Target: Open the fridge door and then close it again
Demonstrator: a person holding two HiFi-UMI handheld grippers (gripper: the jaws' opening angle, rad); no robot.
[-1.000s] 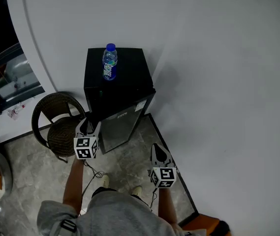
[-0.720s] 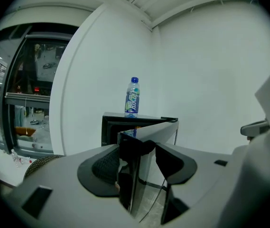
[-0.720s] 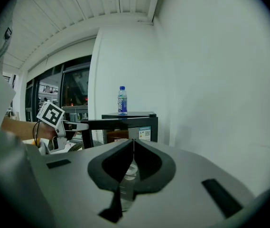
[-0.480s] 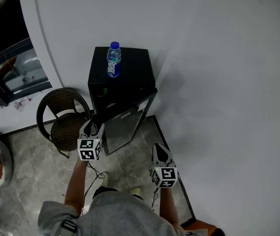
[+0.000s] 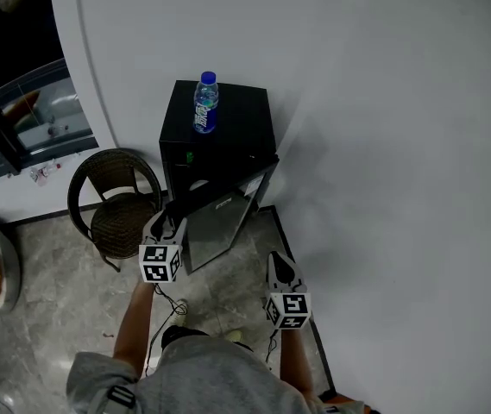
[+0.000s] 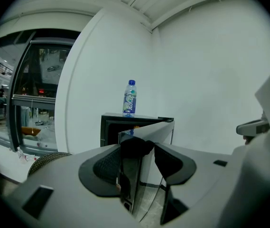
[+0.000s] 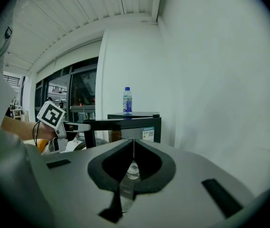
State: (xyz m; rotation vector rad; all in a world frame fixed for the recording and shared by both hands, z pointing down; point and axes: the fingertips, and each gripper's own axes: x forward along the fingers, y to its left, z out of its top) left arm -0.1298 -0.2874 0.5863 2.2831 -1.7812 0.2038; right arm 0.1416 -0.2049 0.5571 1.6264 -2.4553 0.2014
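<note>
Currently the fridge point(image 5: 228, 132) sits at 12 o'clock from the person against the wall, and the fridge door point(image 5: 215, 222) is part open, its free edge swung toward 7 o'clock. The left gripper point(image 5: 166, 224) straddles that edge. Its jaws have just been closing, with one pad point(image 6: 107, 167) against the inner side and a gap showing at the other, so I read it as hooked, not clamped. The right gripper point(image 5: 281, 267) is closed on nothing, idle at 5 o'clock of the door. Main risk: the edge slips out of the loose jaws mid-swing and the door drifts or slams. Second: a hard pull or shove could jolt the light cabinet and tip the bottle point(image 5: 206, 103) standing on top. Third: the wicker chair point(image 5: 111, 218) is close at 9 o'clock of the left gripper, so a wide arc could clip it.
</note>
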